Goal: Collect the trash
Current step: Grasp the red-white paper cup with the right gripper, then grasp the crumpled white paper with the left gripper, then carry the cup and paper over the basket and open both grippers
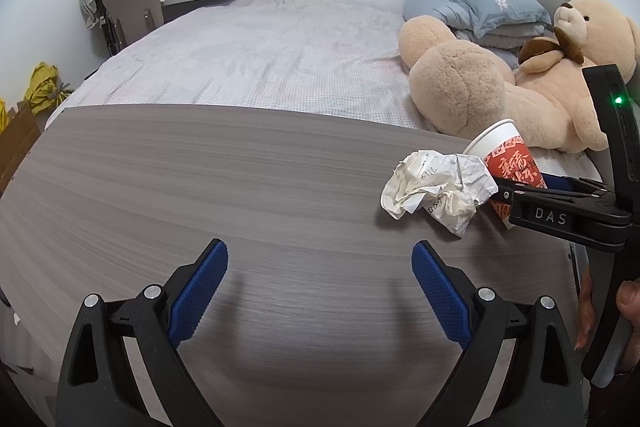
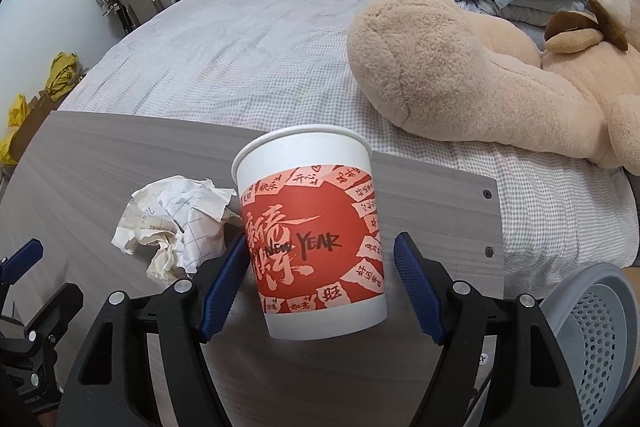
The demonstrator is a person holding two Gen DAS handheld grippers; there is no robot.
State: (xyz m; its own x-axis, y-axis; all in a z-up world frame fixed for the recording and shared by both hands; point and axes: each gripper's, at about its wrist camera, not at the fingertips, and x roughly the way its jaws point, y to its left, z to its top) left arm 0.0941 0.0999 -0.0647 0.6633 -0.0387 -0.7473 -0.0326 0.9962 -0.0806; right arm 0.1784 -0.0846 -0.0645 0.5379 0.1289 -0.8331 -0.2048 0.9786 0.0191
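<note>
Bedroom; grey wood-grain bench [image 2: 100,155] butted against a bed [image 2: 240,59] with a checked cover, big plush bear [image 2: 460,75] sprawled at 2 o'clock from my right-hand view. Two bits of trash on the bench: a paper cup [image 2: 312,239] with a red New Year print, upright but looking slightly tilted through the fisheye, and a crumpled paper ball [image 2: 176,223] just beside it at its 9 o'clock, seemingly touching the cup wall. My right gripper [image 2: 320,287] has its fingers spread wide either side of the cup; the left pad sits at or very near the cup wall, the right pad stands clear of it, so nothing is gripped yet. I judge I've bracketed the cup low on its body so the squeeze lands where the paper wall is stiffest. A grey perforated basket [image 2: 592,339] shows at 4 o'clock, probably the bin for the drop. My left gripper [image 1: 320,291] hovers over bare bench, fingers wide apart and holding nothing, parked at 8 o'clock of the paper ball, likely waiting its turn. Risk: squeezing hard could crush the cup.
</note>
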